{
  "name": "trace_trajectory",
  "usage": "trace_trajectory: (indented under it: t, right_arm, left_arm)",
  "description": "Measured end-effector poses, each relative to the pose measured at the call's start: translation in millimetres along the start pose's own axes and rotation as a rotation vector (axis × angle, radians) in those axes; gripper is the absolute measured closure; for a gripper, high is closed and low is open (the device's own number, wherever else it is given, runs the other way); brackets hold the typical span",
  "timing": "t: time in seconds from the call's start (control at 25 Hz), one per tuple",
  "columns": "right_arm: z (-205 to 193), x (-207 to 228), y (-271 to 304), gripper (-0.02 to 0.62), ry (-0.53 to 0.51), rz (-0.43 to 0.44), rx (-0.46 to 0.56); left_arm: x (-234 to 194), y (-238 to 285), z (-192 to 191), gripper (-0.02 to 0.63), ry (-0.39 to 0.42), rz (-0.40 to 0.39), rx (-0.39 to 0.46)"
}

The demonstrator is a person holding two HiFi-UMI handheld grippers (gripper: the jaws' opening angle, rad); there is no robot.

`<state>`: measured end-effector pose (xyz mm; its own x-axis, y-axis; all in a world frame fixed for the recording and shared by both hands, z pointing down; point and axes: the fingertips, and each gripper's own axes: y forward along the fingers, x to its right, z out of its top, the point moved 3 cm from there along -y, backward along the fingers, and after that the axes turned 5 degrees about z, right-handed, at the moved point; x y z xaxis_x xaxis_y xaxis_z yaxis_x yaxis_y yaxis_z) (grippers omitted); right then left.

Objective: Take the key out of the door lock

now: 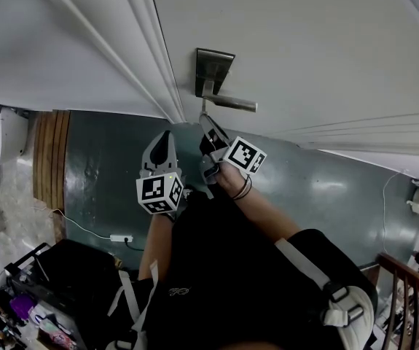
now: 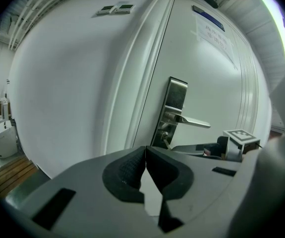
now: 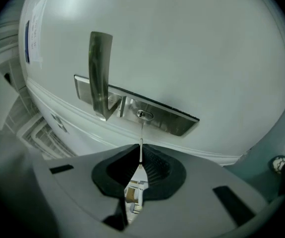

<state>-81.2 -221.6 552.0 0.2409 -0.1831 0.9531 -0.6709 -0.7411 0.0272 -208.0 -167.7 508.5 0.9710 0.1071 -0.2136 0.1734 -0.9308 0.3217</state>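
Note:
A steel lock plate (image 1: pixel 213 70) with a lever handle (image 1: pixel 232 103) sits on the white door (image 1: pixel 304 42). My right gripper (image 3: pixel 140 157) is shut on the thin key (image 3: pixel 141 142), gripping it edge-on between the pads. The blade runs straight up to the keyhole (image 3: pixel 143 115); I cannot tell whether its tip is still inside. In the head view the right gripper (image 1: pixel 204 120) is just below the plate. My left gripper (image 2: pixel 145 163) is shut with nothing in it, and hangs back beside the right one, left gripper (image 1: pixel 165 138) apart from the door. From the left gripper view the key (image 2: pixel 166 143) shows below the handle (image 2: pixel 193 122).
The door frame's moulding (image 1: pixel 147 57) runs left of the lock. Below is a grey-green floor (image 1: pixel 114 173) with wooden boards (image 1: pixel 49 152), a white power strip (image 1: pixel 120 238) on a cable, and a black bag (image 1: pixel 63 268). A railing (image 1: pixel 406 297) stands at the lower right.

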Motion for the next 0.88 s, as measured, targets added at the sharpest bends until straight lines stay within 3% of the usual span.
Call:
trace_trajectory:
  t: [0.4,0.88]
  right_arm:
    - [-28.6,-14.1,4.0,0.563,-0.557,-0.063,-0.275]
    - [-94.7,-44.8,25.6,0.561,-0.917,0.083,-0.549]
  left_arm:
    - [-18.0,-14.1,-13.1,0.583,-0.034,0.065,-0.015]
    - [-68.1,-58.4,-22.5,0.583,-0.123,0.255,0.005]
